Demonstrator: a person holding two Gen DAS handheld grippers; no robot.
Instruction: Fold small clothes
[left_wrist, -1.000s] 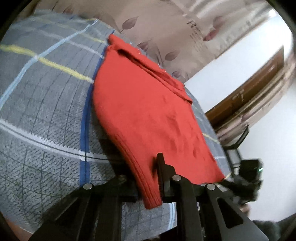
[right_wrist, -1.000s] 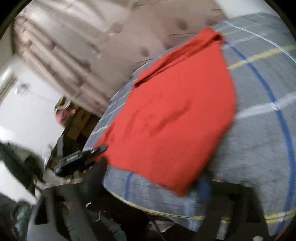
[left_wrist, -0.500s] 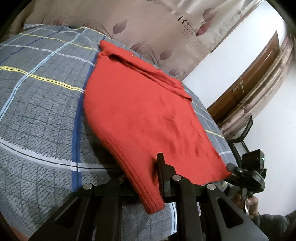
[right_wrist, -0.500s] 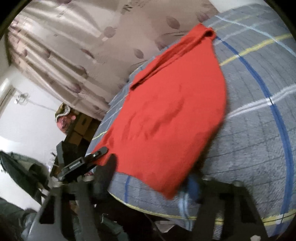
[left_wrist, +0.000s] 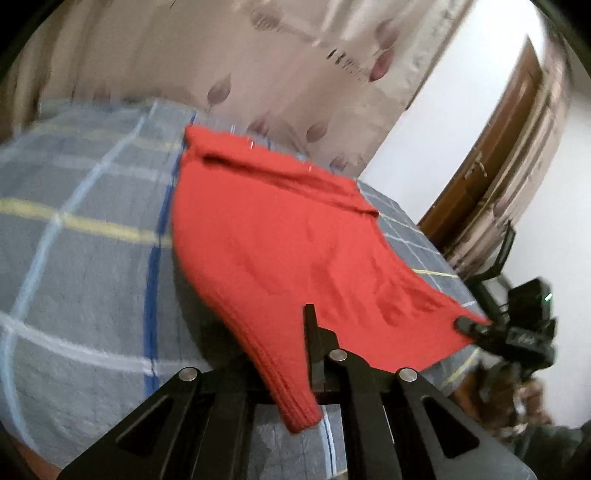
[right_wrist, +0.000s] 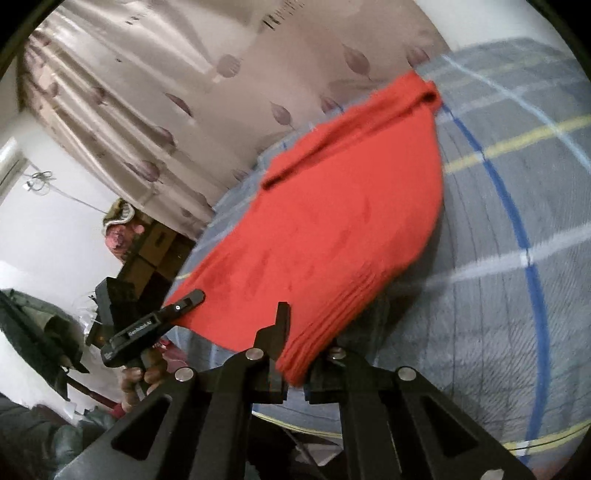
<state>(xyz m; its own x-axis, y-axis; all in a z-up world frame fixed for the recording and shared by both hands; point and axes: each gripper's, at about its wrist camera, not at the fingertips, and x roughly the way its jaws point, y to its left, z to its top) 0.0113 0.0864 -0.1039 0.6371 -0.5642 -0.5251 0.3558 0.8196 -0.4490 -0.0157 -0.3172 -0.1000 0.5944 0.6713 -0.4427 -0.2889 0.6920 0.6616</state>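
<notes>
Both grippers, left gripper (left_wrist: 295, 369) and right gripper (right_wrist: 295, 354), are clamping corners of the red knit garment (left_wrist: 280, 243) at the near edge of the plaid-covered bed (left_wrist: 74, 258), the right jaws having just been closing on it. Uneven lifting is risking a crooked fold, or thin knit slipping free.

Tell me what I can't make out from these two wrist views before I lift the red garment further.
- Left gripper, left wrist view: the red garment drapes over the pads, hiding the pinch.
- Right gripper, right wrist view: the hem covers the contact.
- Garment's underside: hidden in both views by its top layer.
- Far folded edge: motion-blurred, so its layers are unclear.
- Plaid bed cover: near edge cut off by the gripper bodies.
</notes>
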